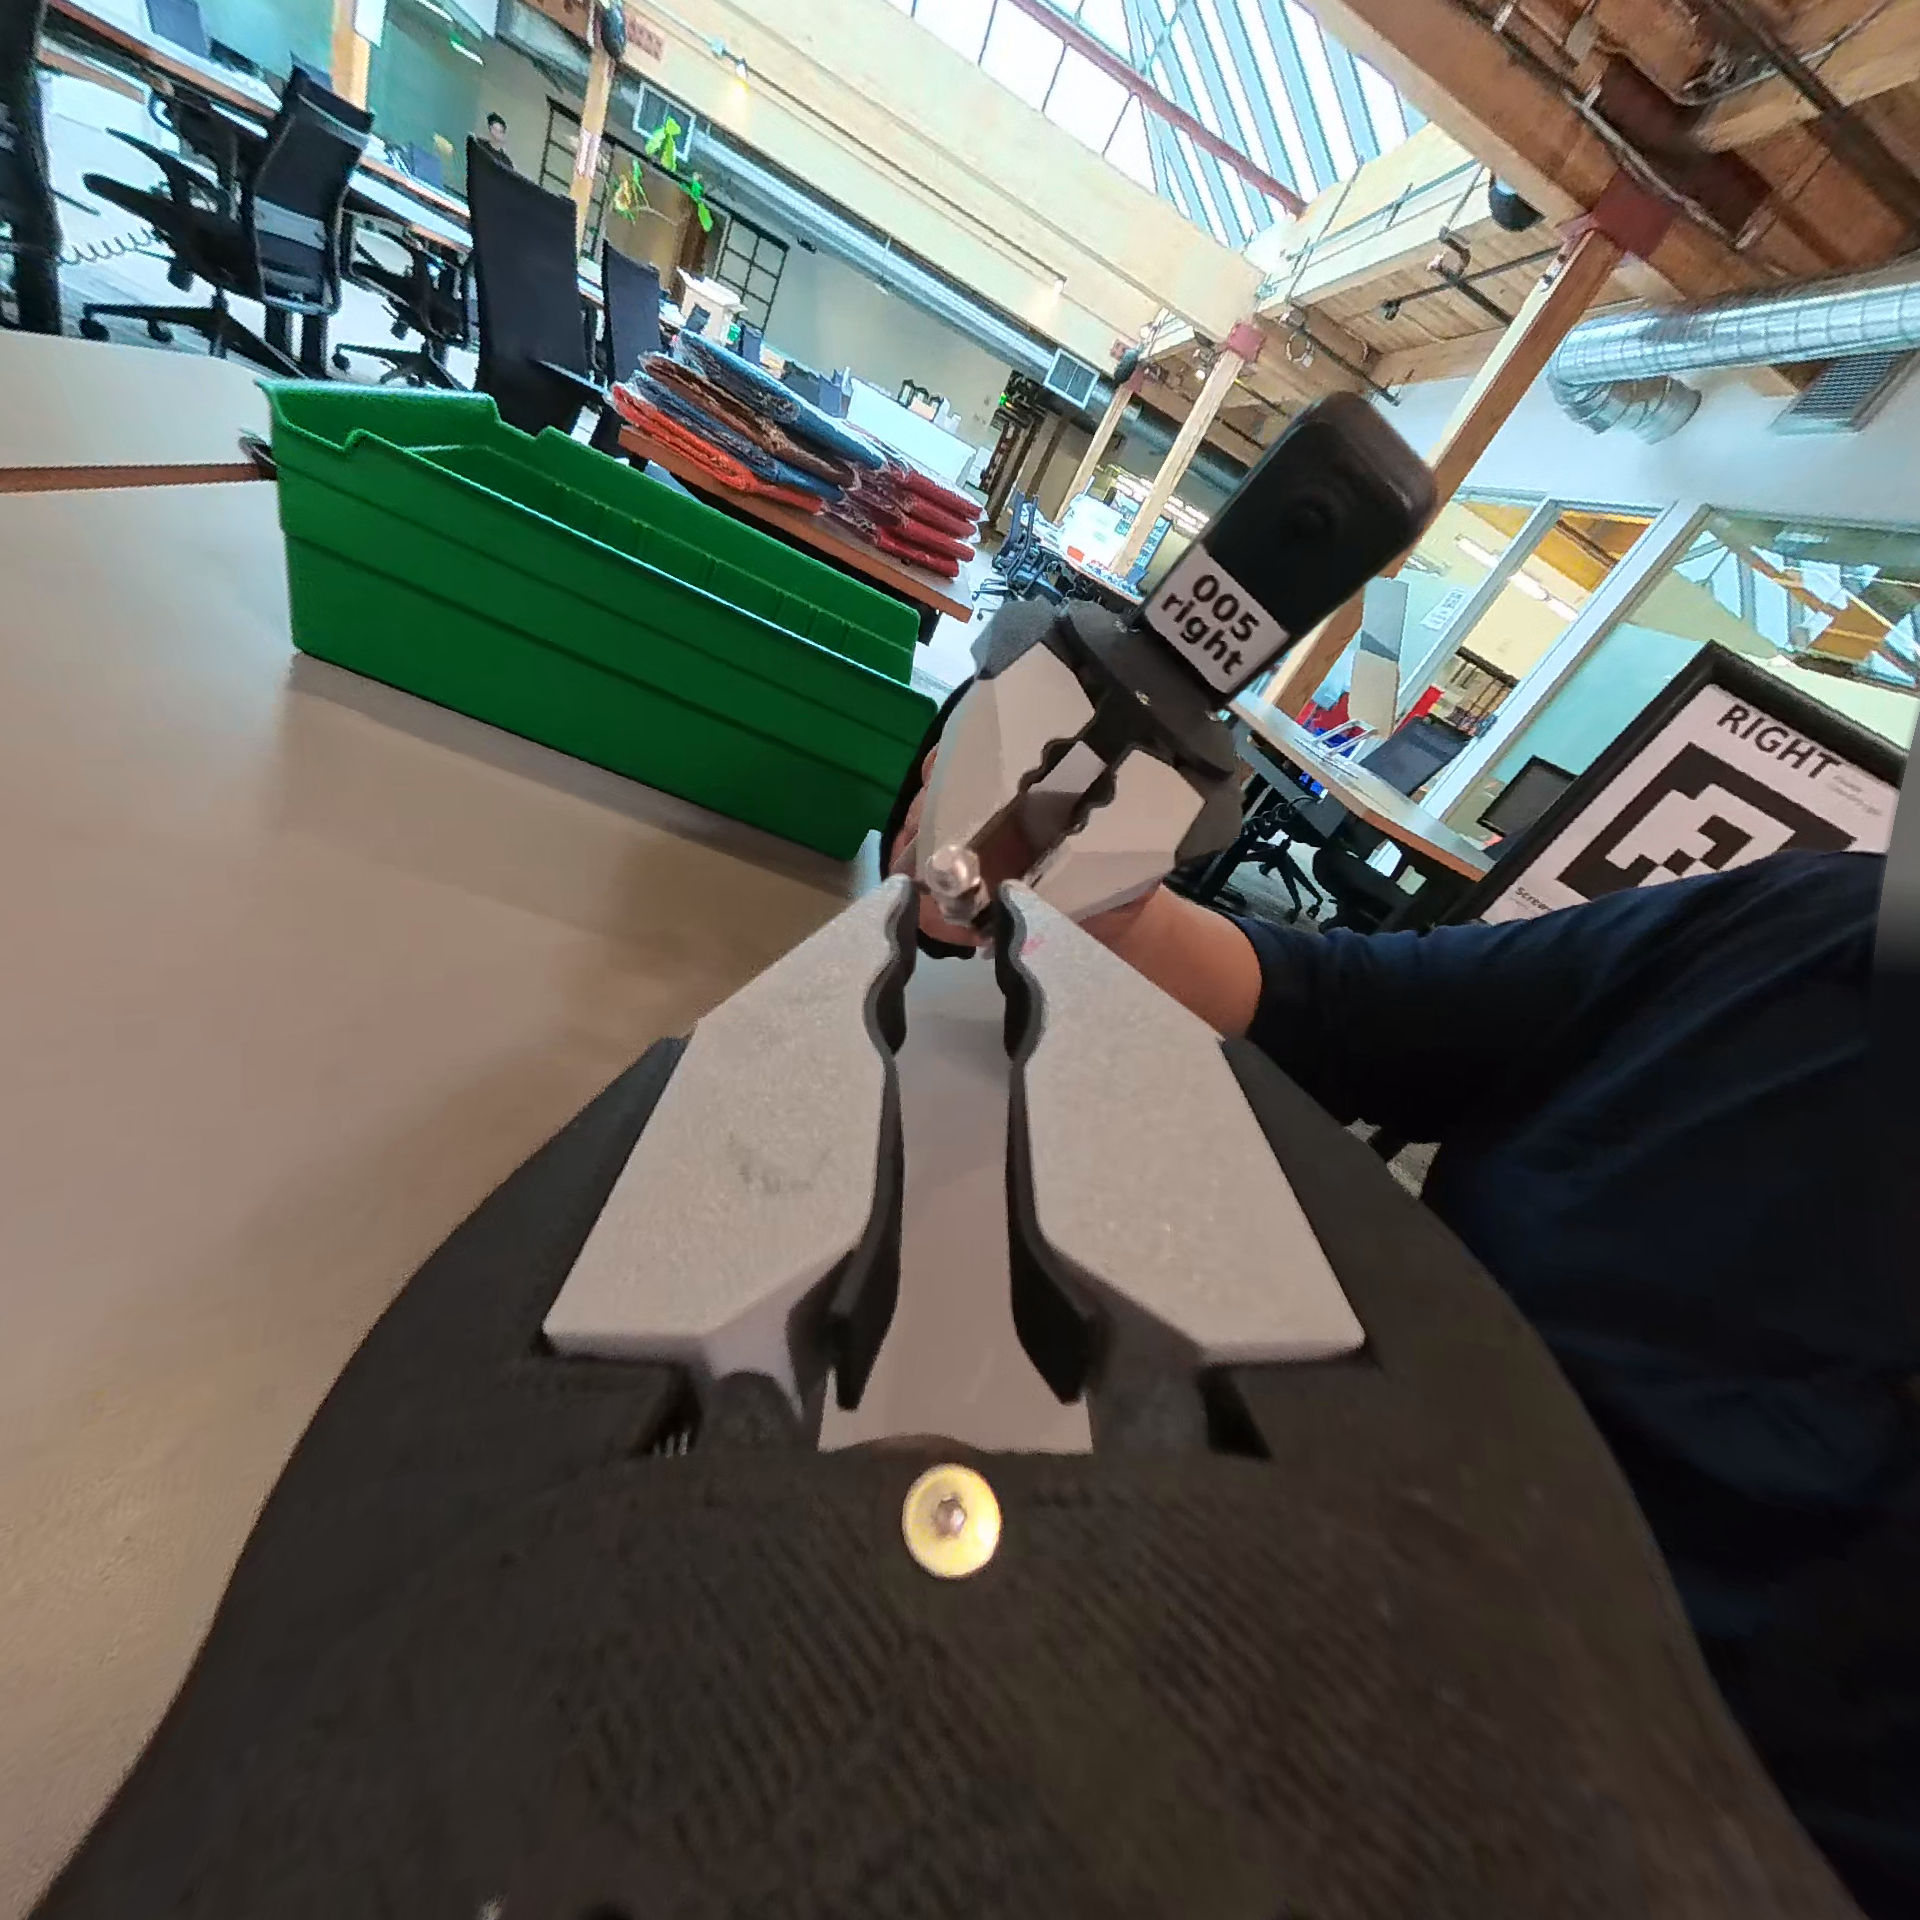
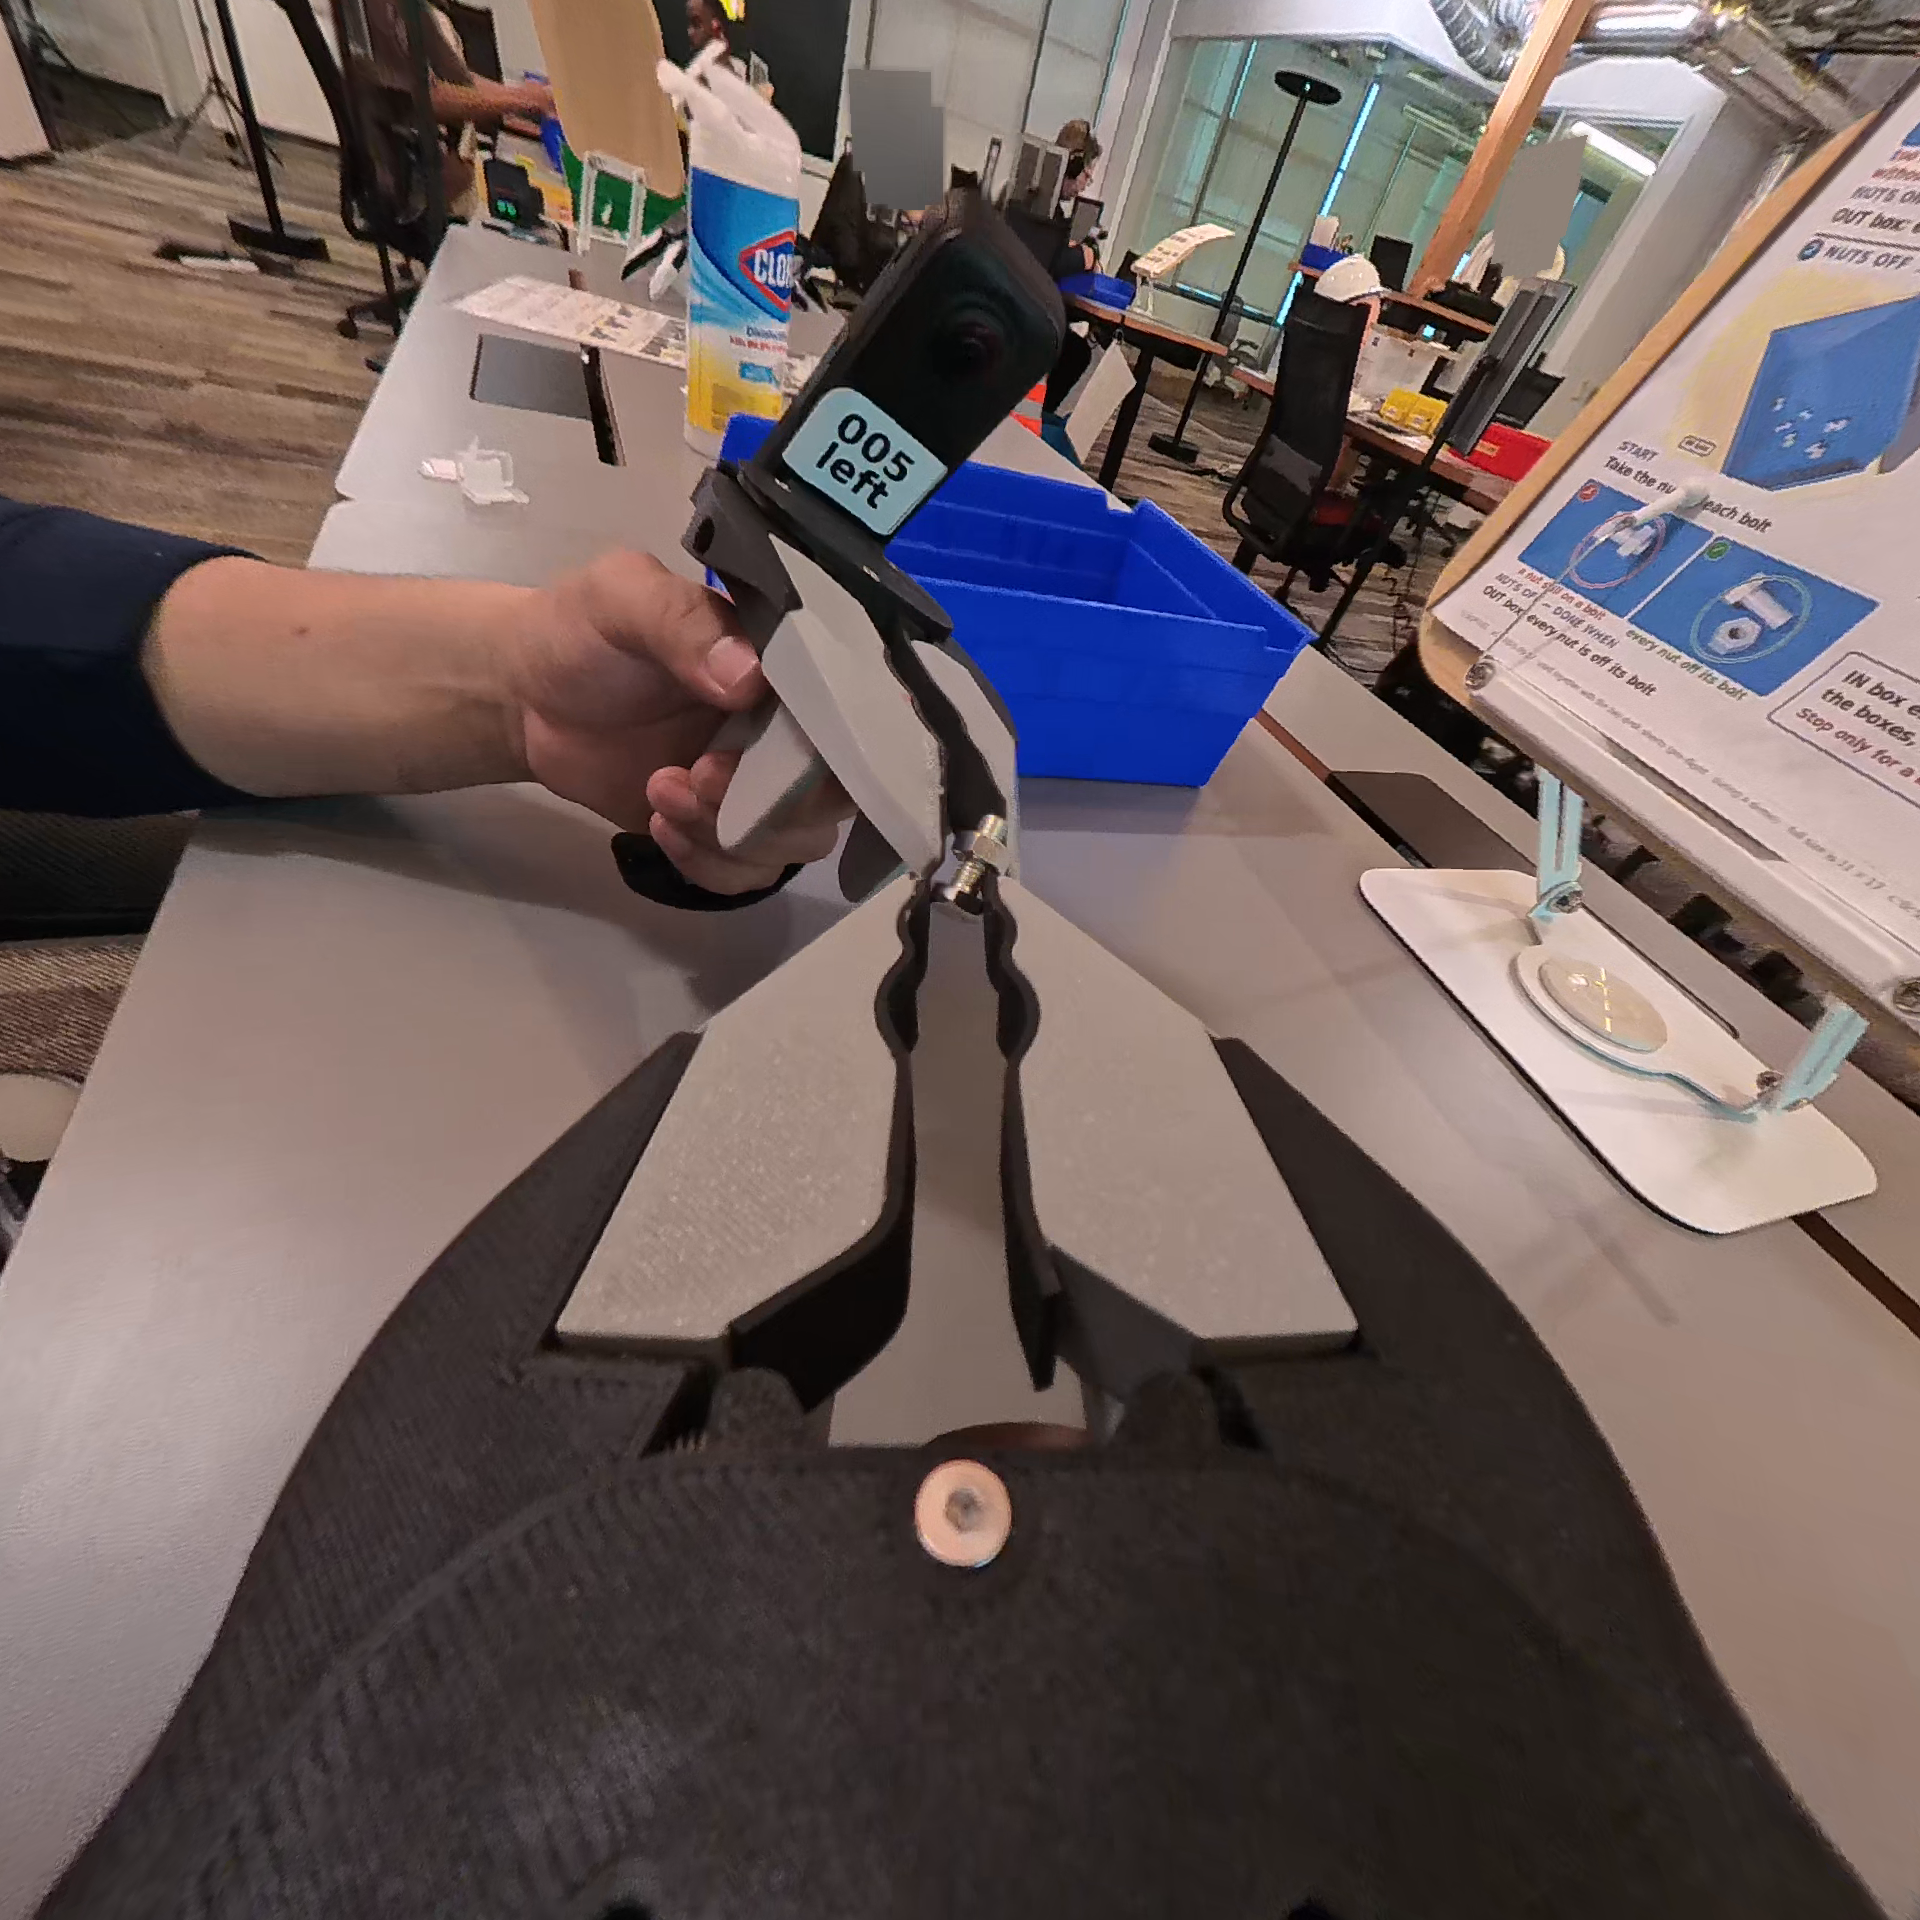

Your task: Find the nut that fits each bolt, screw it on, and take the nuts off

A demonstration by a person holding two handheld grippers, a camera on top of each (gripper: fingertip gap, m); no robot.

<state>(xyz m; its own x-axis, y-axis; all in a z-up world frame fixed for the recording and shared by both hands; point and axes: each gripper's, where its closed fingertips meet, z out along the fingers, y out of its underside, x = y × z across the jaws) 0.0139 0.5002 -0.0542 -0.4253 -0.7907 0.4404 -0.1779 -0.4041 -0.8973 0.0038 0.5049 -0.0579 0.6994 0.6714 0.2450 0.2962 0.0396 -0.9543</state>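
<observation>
spray bottle [image 2: 740, 239], labelled tongs [image 2: 954, 896], instruction board [image 2: 1704, 436]

From where I'm steering, the small silver bolt [image 2: 968, 871] sits dead centre of the right wrist frame, a bit above the middle, tilted up to the right. The hex nut [image 2: 990, 837] is on its upper end with bare thread showing below. Both are up off the worktop. In the left wrist frame they're too small to tell apart.

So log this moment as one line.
left hand-held gripper: shut on bolt | right hand-held gripper: shut on nut | both held above table
</observation>
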